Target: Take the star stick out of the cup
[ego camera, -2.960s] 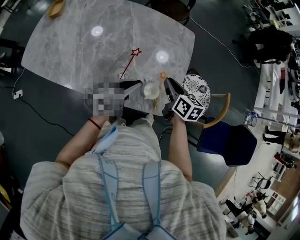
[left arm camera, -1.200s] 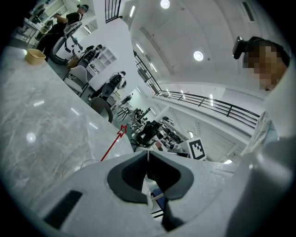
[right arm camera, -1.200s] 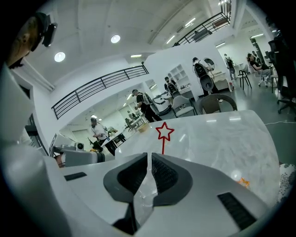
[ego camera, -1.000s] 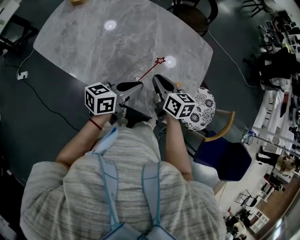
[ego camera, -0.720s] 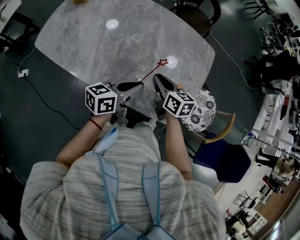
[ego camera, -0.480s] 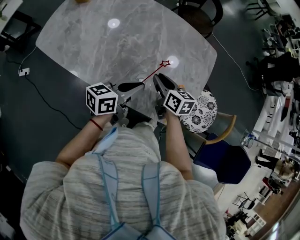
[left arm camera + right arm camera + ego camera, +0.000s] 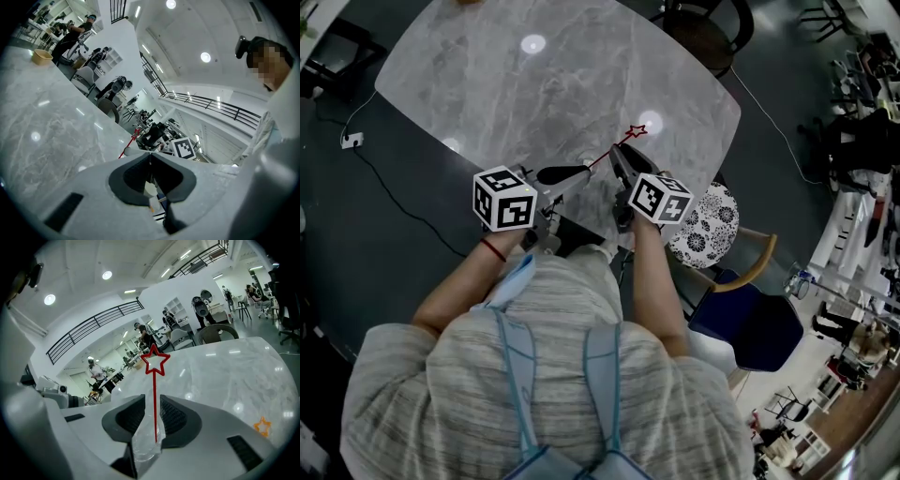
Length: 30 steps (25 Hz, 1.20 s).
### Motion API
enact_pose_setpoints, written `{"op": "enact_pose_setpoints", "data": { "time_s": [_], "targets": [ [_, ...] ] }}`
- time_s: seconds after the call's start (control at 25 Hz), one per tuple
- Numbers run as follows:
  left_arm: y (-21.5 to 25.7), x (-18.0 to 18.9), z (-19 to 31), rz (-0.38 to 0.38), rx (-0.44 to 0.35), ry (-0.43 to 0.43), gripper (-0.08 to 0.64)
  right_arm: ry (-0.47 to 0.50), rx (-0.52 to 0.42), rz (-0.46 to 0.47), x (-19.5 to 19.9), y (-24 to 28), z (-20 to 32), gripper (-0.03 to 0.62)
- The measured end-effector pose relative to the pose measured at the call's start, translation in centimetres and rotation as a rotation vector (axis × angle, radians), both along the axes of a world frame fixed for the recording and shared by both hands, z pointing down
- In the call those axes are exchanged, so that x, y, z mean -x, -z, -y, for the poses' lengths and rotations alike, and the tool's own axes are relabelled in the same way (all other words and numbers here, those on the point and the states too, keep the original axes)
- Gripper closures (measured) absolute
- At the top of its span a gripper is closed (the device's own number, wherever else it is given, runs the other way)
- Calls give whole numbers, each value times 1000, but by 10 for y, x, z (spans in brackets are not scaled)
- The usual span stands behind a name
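Right gripper: my jaws stand partly apart, having just been opening. The clear cup lies between them. The red star stick runs up the gap with its lower end in the cup and its star past the tips, over the desk. I judge that the pads do not squeeze the cup, which leaves the stick free to slide out. Left gripper: jaws together on nothing I can see, held just beside, placed to take the stick.

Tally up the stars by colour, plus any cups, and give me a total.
red star stick: 1
orange star: 1
clear cup: 1
Total: 3
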<state>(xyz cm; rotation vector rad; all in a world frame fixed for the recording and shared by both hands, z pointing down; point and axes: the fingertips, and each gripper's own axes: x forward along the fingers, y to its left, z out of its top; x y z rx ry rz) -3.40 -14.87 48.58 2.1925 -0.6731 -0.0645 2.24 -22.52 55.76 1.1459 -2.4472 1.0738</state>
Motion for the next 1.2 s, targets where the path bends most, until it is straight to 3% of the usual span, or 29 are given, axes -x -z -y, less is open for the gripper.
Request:
{"op": "enact_pose_setpoints", "data": {
  "time_s": [0.6,1.2],
  "targets": [
    [-4,2,7,1,14,3,537,0,25,-30,3,-14,4,528],
    [-2,3,9,-13,9,21,537,-3,-1,-25,1,0,8,574]
  ]
}}
